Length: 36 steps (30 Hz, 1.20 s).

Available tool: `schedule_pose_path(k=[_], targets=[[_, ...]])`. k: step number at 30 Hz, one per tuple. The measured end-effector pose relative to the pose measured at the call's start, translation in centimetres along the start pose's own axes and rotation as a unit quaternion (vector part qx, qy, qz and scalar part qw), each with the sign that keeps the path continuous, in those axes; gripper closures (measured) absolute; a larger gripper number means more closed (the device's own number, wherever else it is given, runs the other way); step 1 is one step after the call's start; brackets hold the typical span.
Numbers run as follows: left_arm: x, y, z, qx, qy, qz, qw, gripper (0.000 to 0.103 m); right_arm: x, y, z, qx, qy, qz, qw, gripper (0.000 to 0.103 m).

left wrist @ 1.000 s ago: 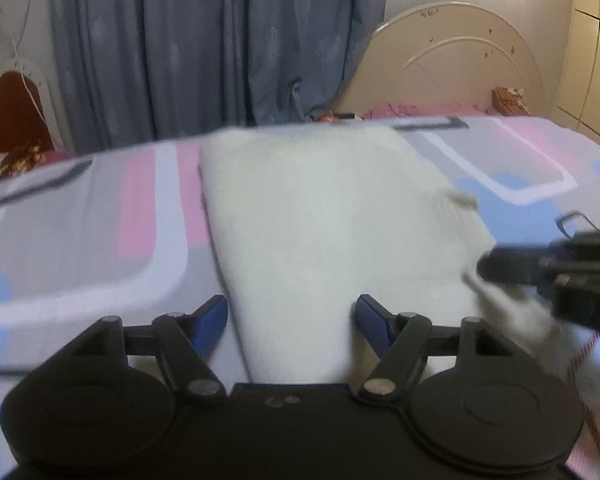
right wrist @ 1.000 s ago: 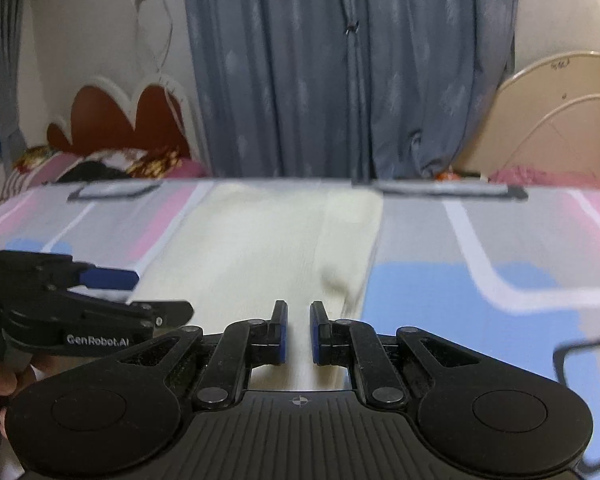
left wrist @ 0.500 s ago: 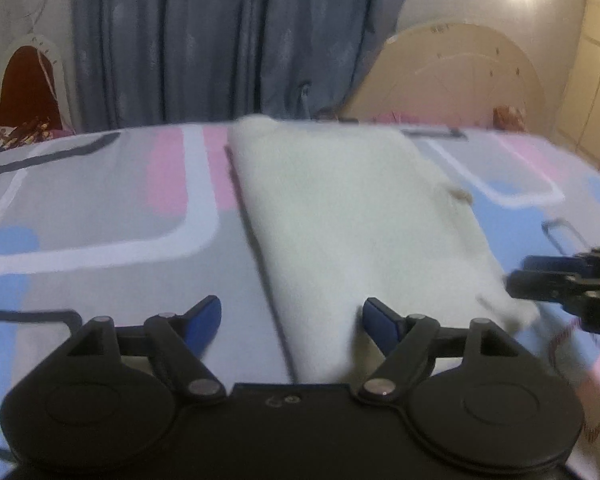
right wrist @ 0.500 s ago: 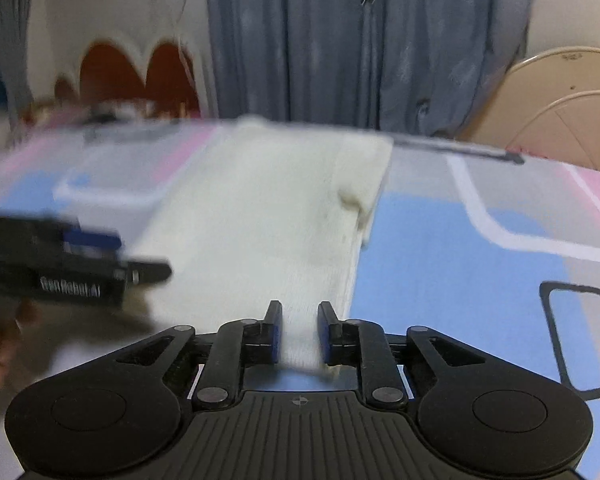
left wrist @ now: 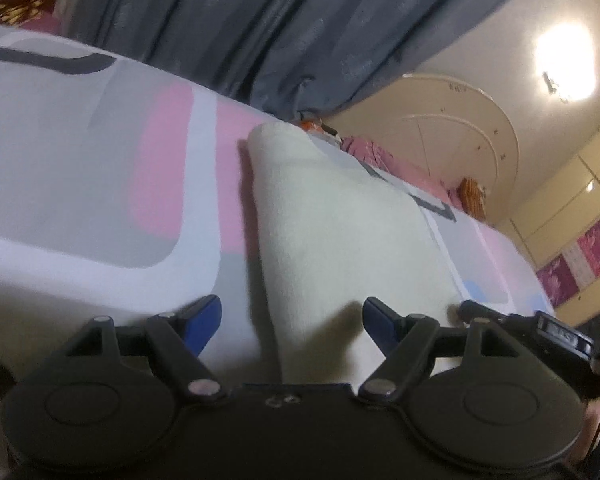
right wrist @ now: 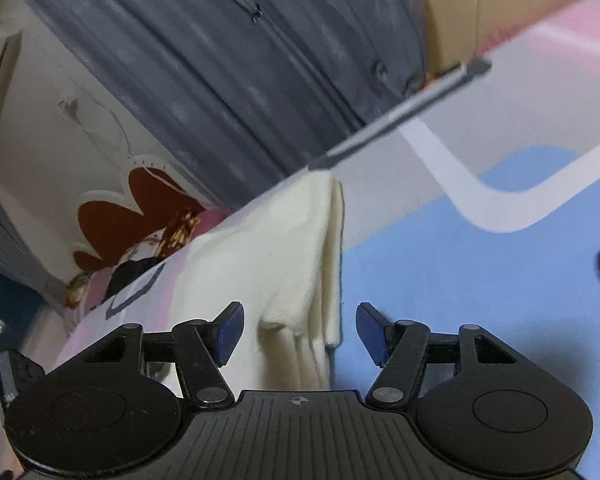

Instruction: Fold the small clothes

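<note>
Right gripper (right wrist: 300, 328) newly apart, left gripper (left wrist: 292, 322) wide too, astride cream garment (left wrist: 340, 240)

One folded cream cloth (left wrist: 340, 240) lies on one bed (left wrist: 80, 160). Two claws show, the left claw (left wrist: 292, 320) and the right claw (right wrist: 300, 330), each with two blue pads. One curtain (left wrist: 240, 28), one headboard (left wrist: 440, 120), one lamp (left wrist: 564, 64).

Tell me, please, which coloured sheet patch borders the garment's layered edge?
The blue patch; the pink patch lies along the cream garment's other side.
</note>
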State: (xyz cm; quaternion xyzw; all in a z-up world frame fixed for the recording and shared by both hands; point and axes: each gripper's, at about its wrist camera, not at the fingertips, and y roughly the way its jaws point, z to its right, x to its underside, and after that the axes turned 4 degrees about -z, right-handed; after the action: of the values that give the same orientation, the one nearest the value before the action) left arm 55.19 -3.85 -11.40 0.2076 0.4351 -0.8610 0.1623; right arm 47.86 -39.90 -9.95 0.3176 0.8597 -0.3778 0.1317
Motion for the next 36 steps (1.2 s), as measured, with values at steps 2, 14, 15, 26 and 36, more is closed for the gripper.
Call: schedule_pose_path(k=[2,14,15,26,36], targets=[[0.0,0.3,0.2,0.003,0.006,-0.006,1.0,0.027,-0.1,1.0,0.5,-0.002,0.011,-0.019,1.0,0.041],[-1.3,2.9,2.7,-0.007,0.072,-0.034,0.9968,0.042,-1.0,2.8,-0.9,0.006,-0.013,-0.038,0.999,0.062],[-1.2,3.1,3.1,-0.004,0.084,-0.035,0.9959,0.055,-0.9,2.7,-1.2,0.013,-0.022,-0.036,0.999,0.064],[-0.7,0.7,6.0,-0.05,0.17,0.002,0.9841,0.072,2.8,1.6,-7.9,0.121,-0.191,0.019,0.974,0.075],[-0.8,-6.4,3.2,-0.09,0.203,0.033,0.9745,0.072,6.3,2.5,-15.0,0.091,-0.242,0.037,0.965,0.075]])
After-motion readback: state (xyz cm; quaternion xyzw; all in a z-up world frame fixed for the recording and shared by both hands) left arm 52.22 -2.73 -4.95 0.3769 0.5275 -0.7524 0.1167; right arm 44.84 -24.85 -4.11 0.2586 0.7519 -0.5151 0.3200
